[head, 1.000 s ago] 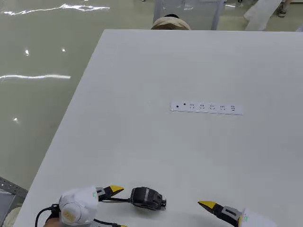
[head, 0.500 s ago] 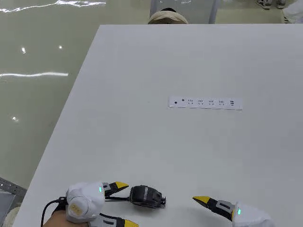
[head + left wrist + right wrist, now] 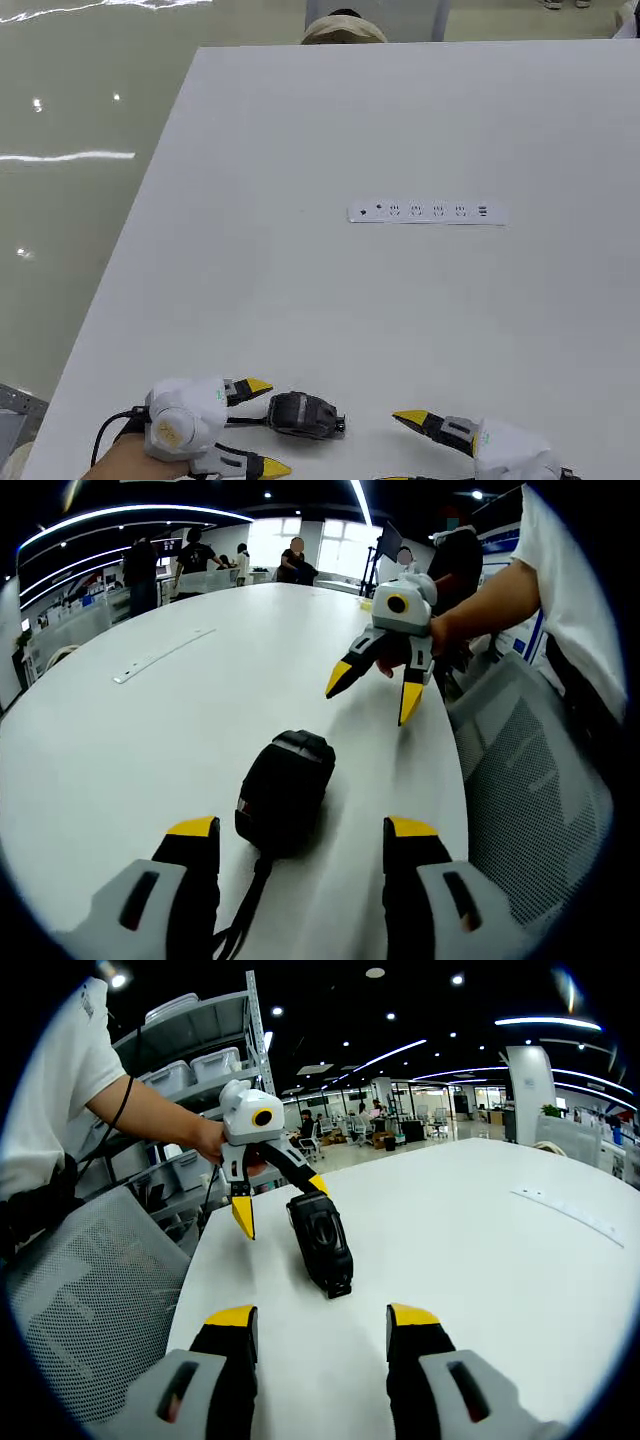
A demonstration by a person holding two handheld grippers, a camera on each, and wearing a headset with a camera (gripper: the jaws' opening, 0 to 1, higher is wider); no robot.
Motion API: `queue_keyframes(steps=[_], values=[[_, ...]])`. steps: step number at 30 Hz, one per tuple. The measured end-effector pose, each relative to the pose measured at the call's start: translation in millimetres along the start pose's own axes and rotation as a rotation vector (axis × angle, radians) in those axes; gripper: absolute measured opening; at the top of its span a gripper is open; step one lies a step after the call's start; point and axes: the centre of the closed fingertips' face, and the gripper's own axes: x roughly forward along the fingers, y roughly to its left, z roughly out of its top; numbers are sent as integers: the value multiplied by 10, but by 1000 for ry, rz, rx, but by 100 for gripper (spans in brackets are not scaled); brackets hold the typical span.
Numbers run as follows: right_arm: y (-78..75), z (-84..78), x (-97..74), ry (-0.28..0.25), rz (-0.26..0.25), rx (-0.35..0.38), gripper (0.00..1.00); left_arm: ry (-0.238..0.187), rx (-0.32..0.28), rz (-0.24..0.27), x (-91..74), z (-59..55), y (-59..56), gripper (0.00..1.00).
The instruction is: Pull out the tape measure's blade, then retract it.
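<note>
Both unclenched: left gripper (image 3: 267,425) straddled the tape measure (image 3: 305,414) and needed a square clamp before right gripper (image 3: 322,1314) pinched the hook (image 3: 338,1288).

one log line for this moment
left gripper: open, tape measure at its fingers | right gripper: open, apart from it | blade: in

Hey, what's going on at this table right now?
A person at a white table holds a gripper in each hand. A black tape measure lies on the table near the front edge, its back end between the open jaws of the left gripper, which are not closed on it. The right gripper, also open, points at the case's front end from a short way off. No blade is pulled out yet. A power strip lies farther back.
</note>
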Motion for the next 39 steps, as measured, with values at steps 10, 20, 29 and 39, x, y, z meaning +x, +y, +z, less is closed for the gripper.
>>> queue_keyframes(steps=[10,20,29,39], values=[[-12,-21,88,-3,16,-4,50,20,22,-10,55,0,46,62],[-34,-27,172,-10,20,5,48,46,52,-29,148,-13,60,58],[-64,-43,189,-9,22,6,47,60,71,-39,213,35,112,55],[-102,-40,187,-15,19,4,46,84,93,-61,298,25,112,51]])
